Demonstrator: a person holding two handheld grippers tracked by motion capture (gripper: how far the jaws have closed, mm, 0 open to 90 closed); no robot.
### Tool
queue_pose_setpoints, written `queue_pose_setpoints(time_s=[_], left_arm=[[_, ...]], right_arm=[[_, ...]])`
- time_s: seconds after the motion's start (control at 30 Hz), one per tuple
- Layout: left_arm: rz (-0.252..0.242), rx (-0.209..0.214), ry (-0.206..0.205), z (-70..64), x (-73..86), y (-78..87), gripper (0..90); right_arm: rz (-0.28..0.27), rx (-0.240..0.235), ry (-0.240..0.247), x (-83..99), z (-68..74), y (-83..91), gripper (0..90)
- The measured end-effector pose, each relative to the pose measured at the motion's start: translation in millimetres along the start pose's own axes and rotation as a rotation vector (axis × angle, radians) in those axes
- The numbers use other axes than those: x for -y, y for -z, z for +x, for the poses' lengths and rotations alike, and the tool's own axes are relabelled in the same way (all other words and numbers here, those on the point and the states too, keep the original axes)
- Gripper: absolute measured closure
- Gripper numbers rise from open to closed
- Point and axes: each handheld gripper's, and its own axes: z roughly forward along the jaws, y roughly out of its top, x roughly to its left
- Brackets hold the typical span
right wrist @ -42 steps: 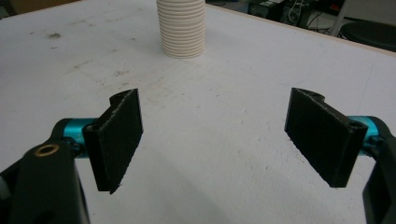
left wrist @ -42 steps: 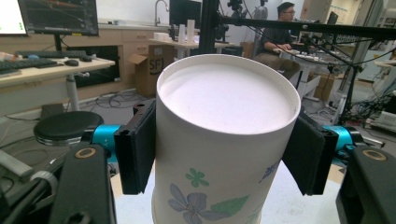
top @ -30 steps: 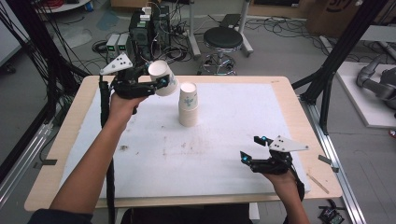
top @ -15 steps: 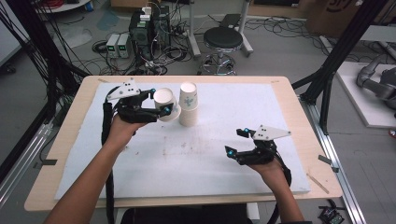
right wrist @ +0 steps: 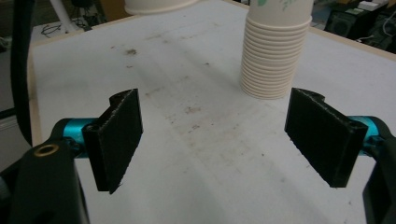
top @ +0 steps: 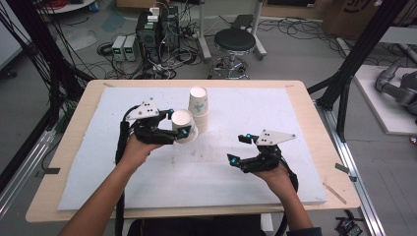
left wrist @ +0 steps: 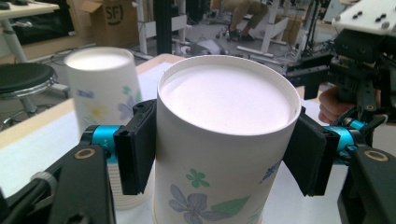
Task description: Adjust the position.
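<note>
An upside-down white paper cup (top: 184, 124) with a flower print is clamped between the jaws of my left gripper (top: 178, 123), left of the table's middle. In the left gripper view the cup (left wrist: 224, 140) sits bottom-up between both pads, with my left gripper (left wrist: 219, 154) shut on it. A stack of several nested upside-down cups (top: 198, 103) stands just behind it on the white mat (top: 295, 128); the stack (right wrist: 275, 51) also appears in the right gripper view. My right gripper (top: 236, 148) hovers open at the mat's near right, with nothing between its jaws (right wrist: 224, 135).
The mat covers a wooden table (top: 324, 147) and has faint stains (right wrist: 191, 112) near its middle. Beyond the far edge stand a black stool (top: 236, 42), black frame posts (top: 359, 54) and electronics (top: 157, 29) with cables on the floor.
My left gripper has carried the cup from beside the stack's top down and toward the person. My right gripper has moved left toward the mat's middle, still open.
</note>
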Motion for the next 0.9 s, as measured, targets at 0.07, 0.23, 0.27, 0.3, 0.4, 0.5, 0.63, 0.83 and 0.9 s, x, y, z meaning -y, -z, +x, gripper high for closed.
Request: queue_pose_setpoints(time_s=[0.07, 0.23, 0.27, 0.3, 0.4, 0.5, 0.63, 0.83, 0.9], left_arm=[[0.002, 0.016, 0.005, -3.5, 3.3, -3.5, 33.2], [0.015, 0.055, 0.0, -13.2, 11.0, -12.8, 33.3], [0.019, 0.067, -0.003, -14.8, 11.6, -14.1, 33.4], [0.019, 0.067, -0.003, -14.8, 11.6, -14.1, 33.4], [0.021, 0.089, -0.01, -20.8, 14.0, -16.9, 33.4], [0.019, 0.121, -0.007, -27.6, 17.1, -19.3, 33.7], [0.025, 0.149, -0.016, -32.3, 19.1, -22.2, 33.8], [0.018, 0.194, -0.017, -38.0, 19.8, -26.8, 34.1], [0.018, 0.236, -0.031, -41.5, 20.3, -29.0, 34.1]], right_arm=[[0.009, -0.003, 0.007, 0.9, 1.0, -1.8, 19.4], [0.005, -0.021, 0.006, 6.8, 3.5, -4.9, 19.4], [0.003, -0.024, 0.013, 6.9, 4.5, -5.6, 19.4], [0.001, -0.032, 0.019, 6.7, 5.7, -6.3, 19.4], [-0.006, -0.045, 0.027, 6.0, 8.6, -7.4, 19.4], [-0.02, -0.068, 0.042, 5.8, 13.9, -8.8, 19.4], [-0.029, -0.084, 0.052, 5.1, 16.3, -9.5, 19.4], [-0.026, -0.107, 0.058, 4.8, 19.0, -11.3, 19.4], [-0.028, -0.132, 0.061, 4.3, 20.6, -13.5, 19.4]])
